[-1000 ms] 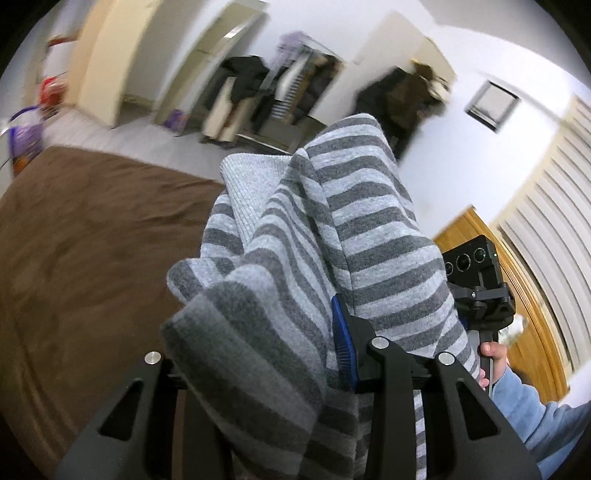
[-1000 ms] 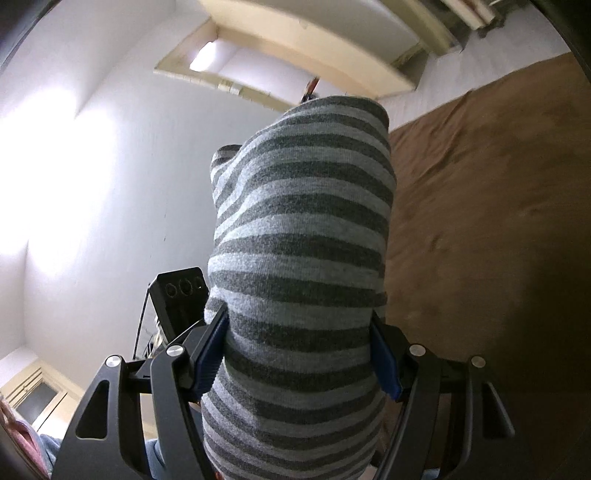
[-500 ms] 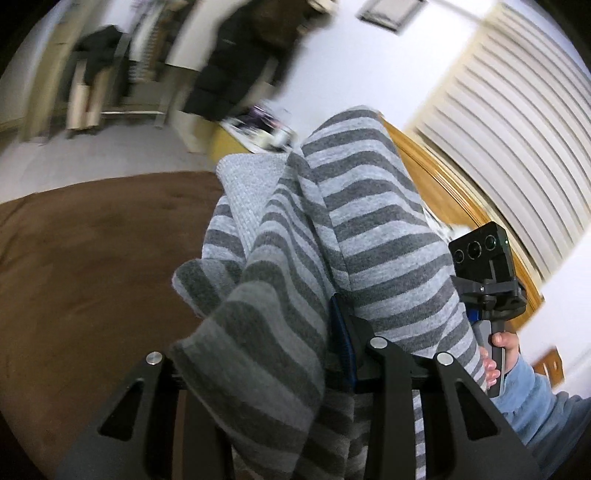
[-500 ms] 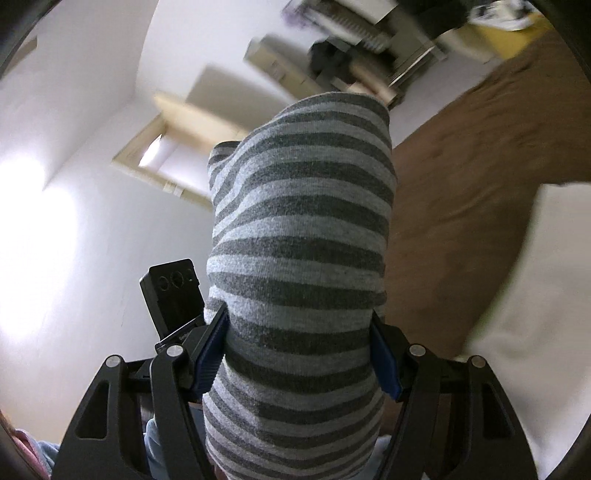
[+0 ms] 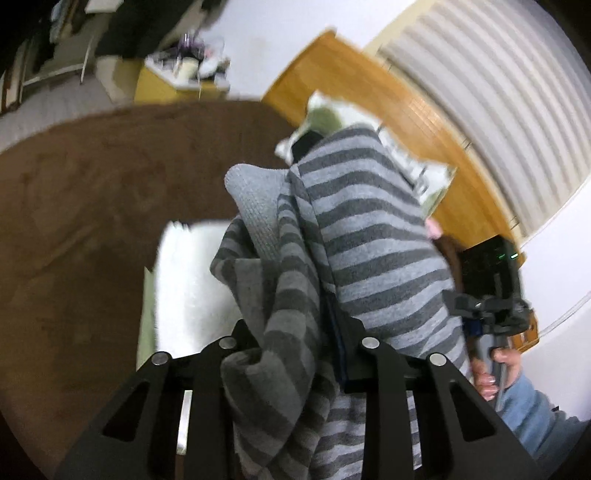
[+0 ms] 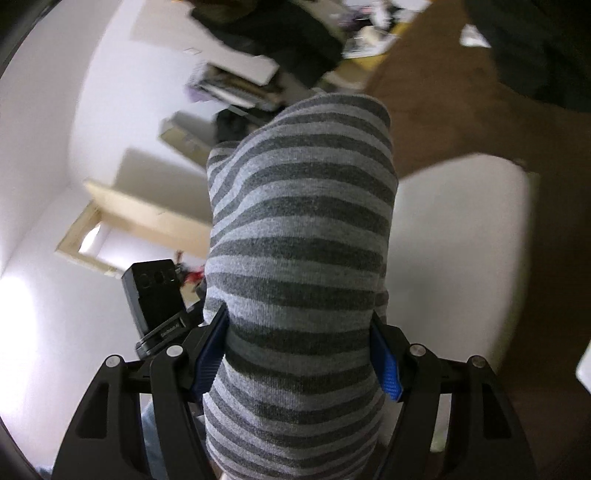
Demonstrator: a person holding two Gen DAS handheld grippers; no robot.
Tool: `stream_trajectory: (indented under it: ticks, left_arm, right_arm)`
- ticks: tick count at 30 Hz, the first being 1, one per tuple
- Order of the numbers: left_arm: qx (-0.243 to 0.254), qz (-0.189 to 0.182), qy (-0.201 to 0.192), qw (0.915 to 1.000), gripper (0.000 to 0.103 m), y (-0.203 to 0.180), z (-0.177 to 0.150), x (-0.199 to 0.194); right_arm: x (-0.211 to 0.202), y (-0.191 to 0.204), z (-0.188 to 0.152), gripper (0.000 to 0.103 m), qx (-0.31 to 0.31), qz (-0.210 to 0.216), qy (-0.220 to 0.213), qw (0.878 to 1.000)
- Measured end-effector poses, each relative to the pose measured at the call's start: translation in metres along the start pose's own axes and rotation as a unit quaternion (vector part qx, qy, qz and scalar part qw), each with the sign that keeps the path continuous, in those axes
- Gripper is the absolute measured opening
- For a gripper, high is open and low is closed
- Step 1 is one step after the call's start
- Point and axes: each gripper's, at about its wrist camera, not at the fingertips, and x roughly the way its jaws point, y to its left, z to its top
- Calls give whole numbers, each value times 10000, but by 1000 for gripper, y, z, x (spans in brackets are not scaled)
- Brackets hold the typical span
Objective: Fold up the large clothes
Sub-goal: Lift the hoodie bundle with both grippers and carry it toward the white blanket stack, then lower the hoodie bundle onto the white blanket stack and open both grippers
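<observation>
place: home, bedroom
bed: brown cover fills left of left wrist view, lower right in right wrist view
headboard: wooden, upper right, w/ pillow against it
window: white slatted blind, top right
nightstand: yellow, cluttered, upper left
clothes: dark garments hanging top centre, right wrist view
walls: white, door frame at left
</observation>
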Motion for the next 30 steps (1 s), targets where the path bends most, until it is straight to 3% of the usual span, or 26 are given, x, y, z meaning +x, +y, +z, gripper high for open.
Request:
stream_trajectory:
  ticks: [4,8,13,16,17,18,21,24,28,30]
  left_arm:
    - [-102,196,275,9994,28,13,-4,43]
    - [-432,87,241,9987,29,32,-8,44]
    - [-465,34,214,9987,31,33,-1,50]
    - [-381,62,175,9991,34,33,0,45]
    - [-319,103,170,9993,34,34,0,43]
    - [-275,162,169,9993,35,36,0,44]
    - [-223,303,112,9992,36,39,1,32]
    - [-35,411,-33,9991,50,35,2,18]
    - [268,701,-252,9969,59,16,3,-3]
    - [399,749,-414,9955,62,2,3,-11]
  right_arm:
    - [11,-38,3,68,396,75,-120,9991]
    - [15,-42,3,69,394,171,-156,9990]
    - [9,-42,6,75,421,137,-218,9988]
    - [1,-28,5,87,334,-199,-377,9985]
    - [-6,-23,4,97,205,-460,-504,9975]
    - [-10,-18,4,98,70,-615,-578,9964]
    - [-23,-4,3,98,-218,-911,-783,9925]
    - [-27,17,-2,98,-692,-1235,-857,9862]
    - [-26,61,-18,98,-1604,-1809,-1182,9631]
    - [-21,72,-25,98,-1804,-1904,-1148,9581]
